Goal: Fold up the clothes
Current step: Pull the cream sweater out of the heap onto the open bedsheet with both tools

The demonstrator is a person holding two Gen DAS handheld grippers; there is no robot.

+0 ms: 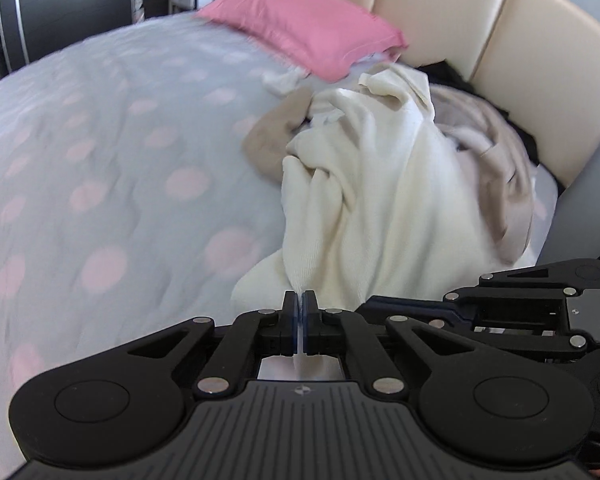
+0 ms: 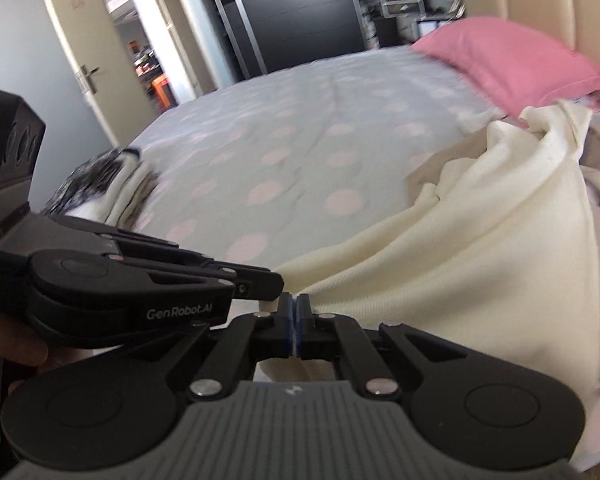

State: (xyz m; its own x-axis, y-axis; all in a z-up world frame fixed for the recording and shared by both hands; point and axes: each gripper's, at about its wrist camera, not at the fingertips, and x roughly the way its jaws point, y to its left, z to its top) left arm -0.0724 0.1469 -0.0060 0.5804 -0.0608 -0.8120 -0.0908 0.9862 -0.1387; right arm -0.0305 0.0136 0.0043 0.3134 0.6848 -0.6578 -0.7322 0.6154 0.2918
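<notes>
1. Where the left wrist view looks forward, left gripper (image 1: pixel 299 300) pinched together on a fold of the cream garment (image 1: pixel 380 200), cloth running between the fingers and out behind them.
2. Garment bunched and pulled up from the bed (image 1: pixel 100 140), draped over a beige garment (image 1: pixel 496 168) near the headboard (image 1: pixel 500 32).
3. Pink pillow (image 1: pixel 308 28) beyond the pile, touching its far edge.
4. Right gripper (image 1: pixel 520 308) just beside the left one, at lower right, seen from the side; fingertips hidden, grip not readable here.
5. Grey spread with pink dots blurred across the left half.
6. In the right wrist view, right gripper (image 2: pixel 299 304) closed tight on the garment's (image 2: pixel 460 240) edge, cream cloth stretching away to the right and upward.
7. Left gripper (image 2: pixel 260 284) coming in from the left, its tips right against the same edge, touching the right one's fingers.
8. Pillow (image 2: pixel 512 60) at upper right, bed (image 2: pixel 300 140) spreading behind.
9. Dark furry item (image 2: pixel 96 184) on a pale folded cloth at the bed's left edge, well apart from the garment.
10. Open door (image 2: pixel 84 64) and dark wardrobe (image 2: pixel 300 20) at the back.
</notes>
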